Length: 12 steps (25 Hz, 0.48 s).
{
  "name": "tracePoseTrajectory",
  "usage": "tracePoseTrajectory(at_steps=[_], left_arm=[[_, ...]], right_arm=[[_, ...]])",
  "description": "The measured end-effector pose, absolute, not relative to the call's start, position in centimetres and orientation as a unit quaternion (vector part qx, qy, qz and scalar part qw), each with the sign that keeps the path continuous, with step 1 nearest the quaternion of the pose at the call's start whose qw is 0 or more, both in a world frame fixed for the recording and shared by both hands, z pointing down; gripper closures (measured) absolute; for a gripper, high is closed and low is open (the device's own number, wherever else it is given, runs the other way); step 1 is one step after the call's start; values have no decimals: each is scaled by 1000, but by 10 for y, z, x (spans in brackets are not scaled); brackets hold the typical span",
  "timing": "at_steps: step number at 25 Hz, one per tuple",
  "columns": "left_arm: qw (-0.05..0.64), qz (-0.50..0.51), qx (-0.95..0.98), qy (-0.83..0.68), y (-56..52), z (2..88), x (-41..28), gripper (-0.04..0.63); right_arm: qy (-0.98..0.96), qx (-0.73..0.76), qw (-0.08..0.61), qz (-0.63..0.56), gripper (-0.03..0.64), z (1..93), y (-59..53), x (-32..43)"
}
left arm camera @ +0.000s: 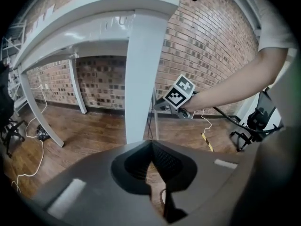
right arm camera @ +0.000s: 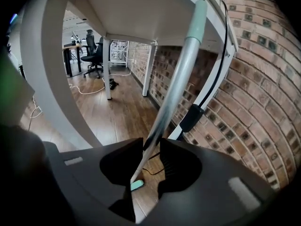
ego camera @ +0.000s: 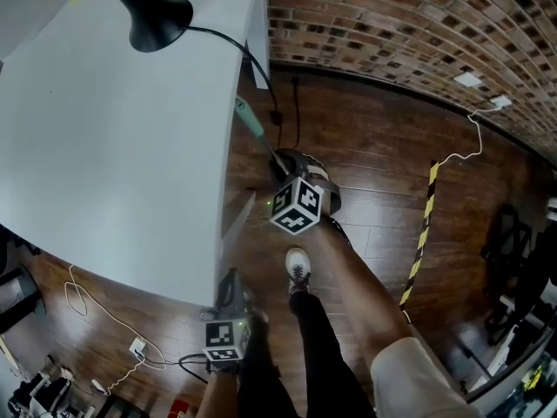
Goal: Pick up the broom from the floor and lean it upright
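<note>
The broom (right arm camera: 181, 74) stands tilted, a silver handle with a pale green top end (ego camera: 246, 116) resting against the edge of the white table (ego camera: 113, 129). Its green foot (right arm camera: 137, 184) is on the wood floor. My right gripper (right arm camera: 151, 147) is open around the handle's lower part, and the handle runs through the gap between the jaws. From the head view the right gripper (ego camera: 287, 165) sits beside the table's corner. My left gripper (left arm camera: 150, 144) is lower and nearer to me, at the table leg (left arm camera: 141, 79), shut with nothing in it; it also shows as the left gripper (ego camera: 228, 281).
A black lamp (ego camera: 152, 16) stands on the table and its cable (right arm camera: 214, 74) drops beside the broom. The brick wall (ego camera: 409, 16) is close behind. A yellow-black strip (ego camera: 424, 233) and white cables (ego camera: 96, 307) lie on the floor. The person's shoe (ego camera: 298, 268) is near the table.
</note>
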<state>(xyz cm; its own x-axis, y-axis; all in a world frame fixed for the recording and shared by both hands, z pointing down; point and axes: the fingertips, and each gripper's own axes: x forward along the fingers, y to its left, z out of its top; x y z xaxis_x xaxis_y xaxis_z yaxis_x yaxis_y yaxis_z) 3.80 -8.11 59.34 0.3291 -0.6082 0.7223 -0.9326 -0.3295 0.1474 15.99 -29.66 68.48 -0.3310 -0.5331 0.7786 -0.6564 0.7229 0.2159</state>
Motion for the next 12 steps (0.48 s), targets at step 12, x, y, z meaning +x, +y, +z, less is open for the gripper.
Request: tracePoseTrajectory(at_steps=[12], left_arm=[[330,260,748,-514,-77,606,36,594]], right_arm=[[-804,398,431,93,491,685,-304,165]])
